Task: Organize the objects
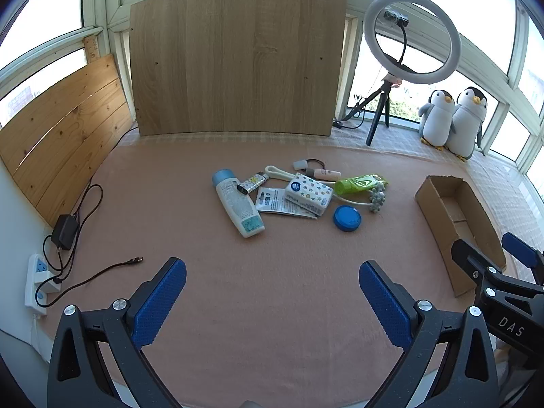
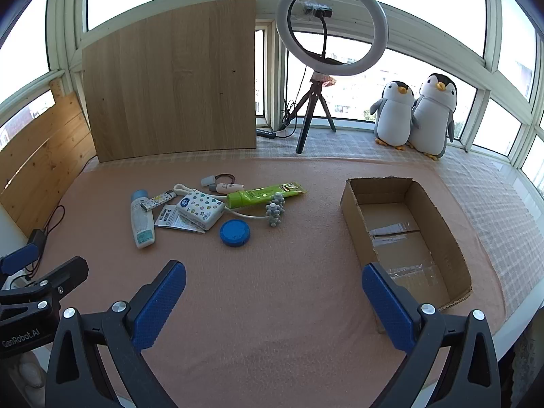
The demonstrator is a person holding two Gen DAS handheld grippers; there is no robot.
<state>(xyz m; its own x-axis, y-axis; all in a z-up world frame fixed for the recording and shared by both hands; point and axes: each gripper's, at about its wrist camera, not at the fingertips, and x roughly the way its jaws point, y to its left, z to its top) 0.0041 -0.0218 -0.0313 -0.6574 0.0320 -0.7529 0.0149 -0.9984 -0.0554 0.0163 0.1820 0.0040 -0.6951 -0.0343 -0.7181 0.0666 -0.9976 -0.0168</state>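
Both tools, left tool [image 1: 272, 280] and right tool [image 2: 273, 280], hang spread wide, empty, above the counter [image 2: 272, 306]. Ahead lies the white bottle [image 1: 239, 205] (blue cap farthest), long axis running away; the cardboard box [image 2: 404, 231] sits right.

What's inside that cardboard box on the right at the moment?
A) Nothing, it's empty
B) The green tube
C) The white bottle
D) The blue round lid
A: the cardboard box shows only its bare taped bottom, while the blue round lid, green tube and white bottle all lie on the mat to its left.
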